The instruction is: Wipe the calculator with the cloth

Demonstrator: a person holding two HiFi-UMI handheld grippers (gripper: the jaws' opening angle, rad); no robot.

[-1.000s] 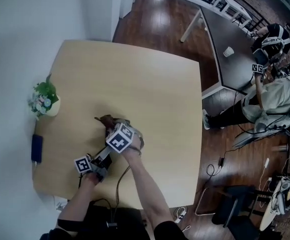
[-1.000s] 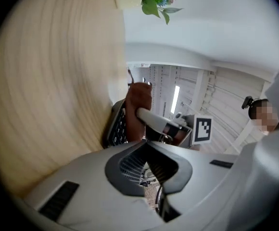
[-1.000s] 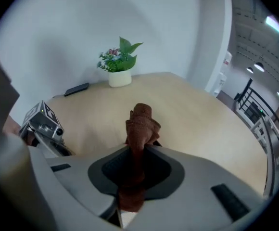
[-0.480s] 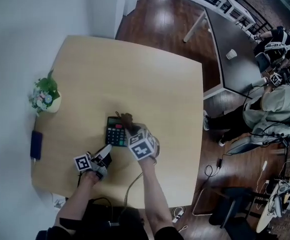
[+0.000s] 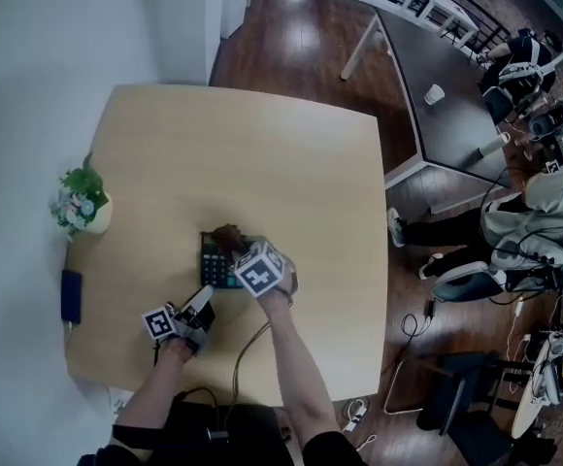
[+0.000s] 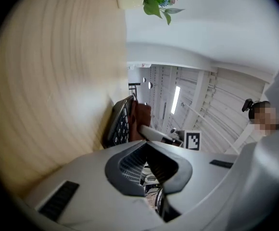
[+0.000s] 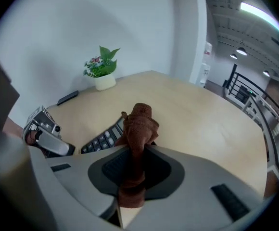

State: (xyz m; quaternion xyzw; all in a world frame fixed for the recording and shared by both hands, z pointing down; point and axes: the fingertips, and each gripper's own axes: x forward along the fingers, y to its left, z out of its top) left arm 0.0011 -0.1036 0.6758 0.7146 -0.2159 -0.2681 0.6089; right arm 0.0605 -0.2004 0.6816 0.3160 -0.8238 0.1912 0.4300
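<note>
Right, the right gripper (image 7: 135, 153) has its jaws clamped on the brown cloth (image 7: 139, 121). The bunched end pokes out past the tips and seems to rest on the calculator (image 7: 101, 139) just below them. Light pressure, I'd say, with flat strokes along the keys, so nothing skids over the desk (image 5: 262, 163). The left gripper (image 6: 148, 153), jaws shut and empty, sits short of the calculator.

You can read no text here: the calculator (image 5: 215, 260) keys are too small, and the marker cubes (image 5: 260, 270) bear only square patterns.
</note>
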